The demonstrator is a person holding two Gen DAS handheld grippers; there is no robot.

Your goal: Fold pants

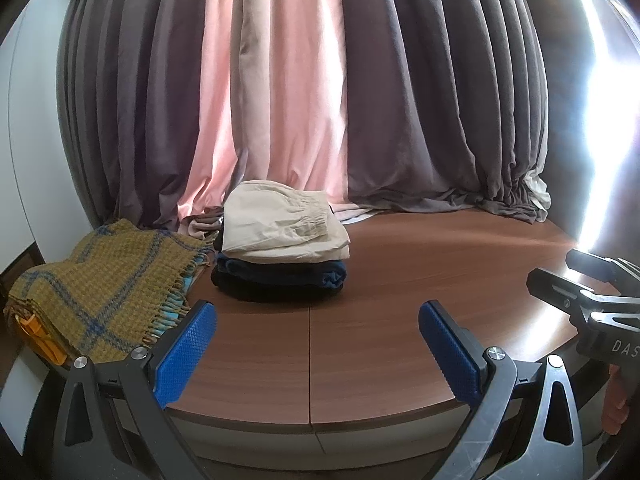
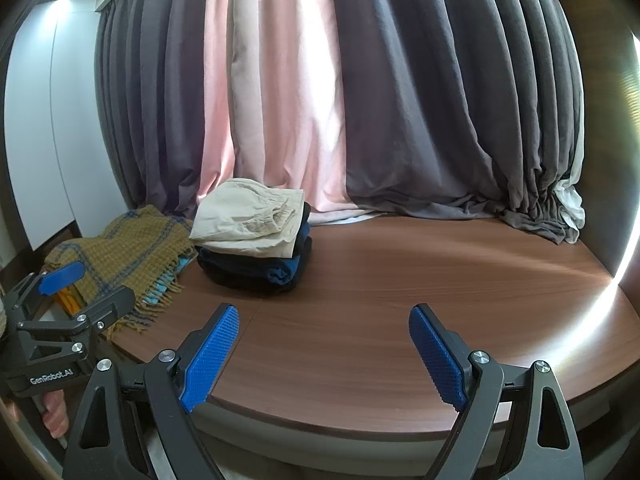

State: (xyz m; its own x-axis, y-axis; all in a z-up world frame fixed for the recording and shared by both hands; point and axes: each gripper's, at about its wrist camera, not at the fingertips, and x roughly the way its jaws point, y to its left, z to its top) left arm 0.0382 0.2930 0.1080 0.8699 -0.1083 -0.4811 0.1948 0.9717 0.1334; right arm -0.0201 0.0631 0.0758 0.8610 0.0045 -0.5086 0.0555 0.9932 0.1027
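We look along both grippers at a brown wooden table (image 1: pixel 400 280) set against heavy curtains (image 1: pixel 420 100), grey on either side with a pink panel in the middle.

Our left gripper (image 1: pixel 318 350) has its blue-padded fingers (image 1: pixel 184 350) spread wide apart with nothing between them; only bare tabletop shows in the gap. Our right gripper (image 2: pixel 324 354) stands the same way, fingers (image 2: pixel 210 364) well apart and empty, above the near edge of the table. Neither gripper touches any cloth.

The pants (image 1: pixel 280 224) are cream-coloured and already lie folded, their gathered elastic waistband showing on top. They sit at the back left of the table, close to the foot of the pink curtain, as the top layer of a small stack. Under them lie folded dark clothes (image 1: pixel 280 278), one blue and one black. The stack is well apart from both grippers.

Just left of the stack lies a mustard-yellow blanket (image 1: pixel 100 296) with blue check lines and a fringed edge; its fringe comes near the dark clothes. An orange thing (image 1: pixel 38 338) pokes out below the blanket at the far left, and we cannot tell what it is.

In the left view the right gripper shows at the right edge, above the table's near right side. In the right view the left gripper sits at the lower left, in front of the blanket, with a hand (image 2: pixel 54 414) partly seen beneath it. Strong glare washes the right side of the left view.
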